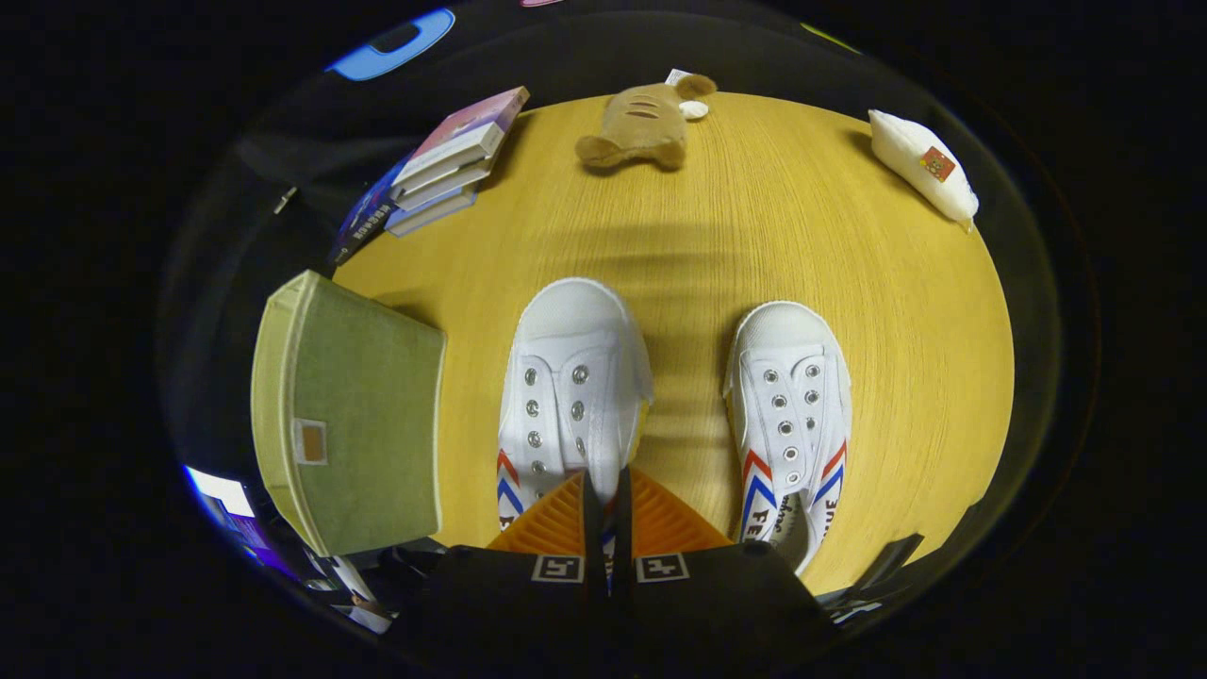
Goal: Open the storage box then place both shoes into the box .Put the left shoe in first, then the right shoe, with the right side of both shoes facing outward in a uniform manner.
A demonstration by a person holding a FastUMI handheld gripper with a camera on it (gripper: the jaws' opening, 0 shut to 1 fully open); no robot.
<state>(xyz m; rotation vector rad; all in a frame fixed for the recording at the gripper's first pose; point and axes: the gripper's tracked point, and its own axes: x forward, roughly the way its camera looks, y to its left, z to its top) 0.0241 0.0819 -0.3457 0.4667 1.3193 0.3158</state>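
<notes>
Two white canvas lace-less shoes are laid on the round yellow wooden table [849, 283], the left shoe [566, 396] pinched at its heel by the nearly closed gripper [607, 514], the right shoe [790, 415] beside, the green fabric storage box [349, 415] nearby.

A round wooden table [754, 226] with a warm yellow grain takes up most of the scene, lit evenly from above with soft shadow bands across its middle. Around it hangs the dark cloth wall [311, 151] of the booth, black and dim beyond the table's edge.
</notes>
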